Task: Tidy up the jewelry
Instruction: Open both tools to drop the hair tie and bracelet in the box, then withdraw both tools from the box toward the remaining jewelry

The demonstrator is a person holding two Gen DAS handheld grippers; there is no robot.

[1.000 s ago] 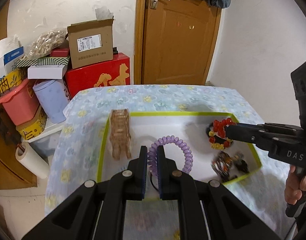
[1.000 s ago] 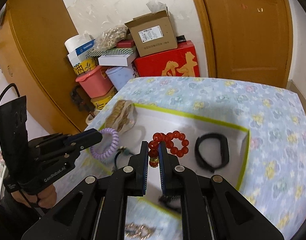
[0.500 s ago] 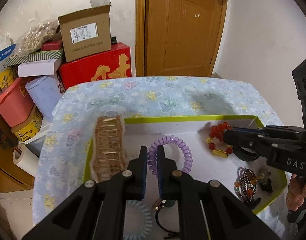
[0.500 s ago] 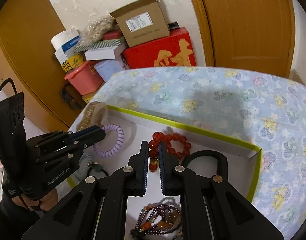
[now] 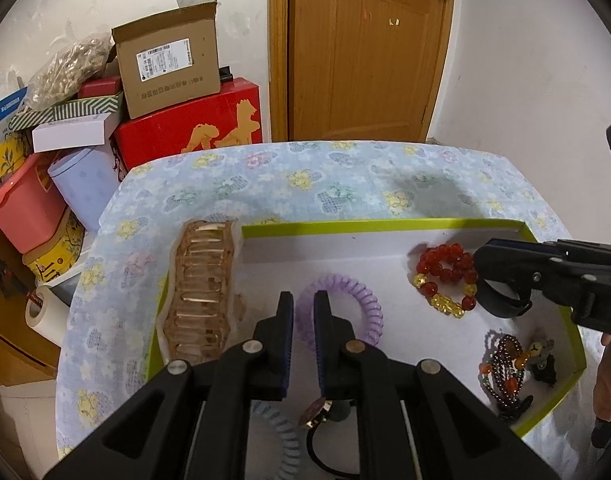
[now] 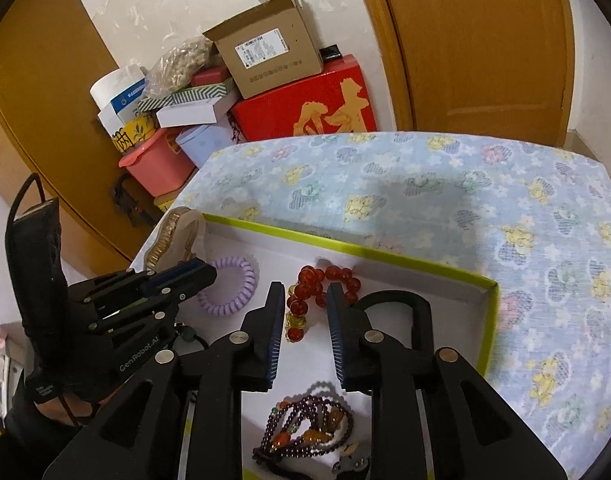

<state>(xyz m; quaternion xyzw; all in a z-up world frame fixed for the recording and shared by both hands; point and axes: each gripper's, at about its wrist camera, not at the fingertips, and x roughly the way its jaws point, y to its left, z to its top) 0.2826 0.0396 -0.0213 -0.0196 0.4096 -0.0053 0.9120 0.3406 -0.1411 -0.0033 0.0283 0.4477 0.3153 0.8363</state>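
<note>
right gripper [image 6: 304, 304] fingers [image 6: 274, 320] wider ("genrobot.ai" opposite)

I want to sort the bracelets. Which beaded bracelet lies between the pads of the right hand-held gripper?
The red bead bracelet with yellow beads; the dark purple one lies nearer the camera.

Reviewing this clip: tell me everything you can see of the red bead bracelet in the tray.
The red bead bracelet is a loop of glossy, translucent red round beads with a few amber-yellow ones, looking like glass or resin. It lies flat on the white floor of the green-rimmed tray, near the far wall. Beside it are the purple coil hair tie and the black band. The right gripper has its opening jaws astride part of the loop; the pads no longer press on it.
</note>
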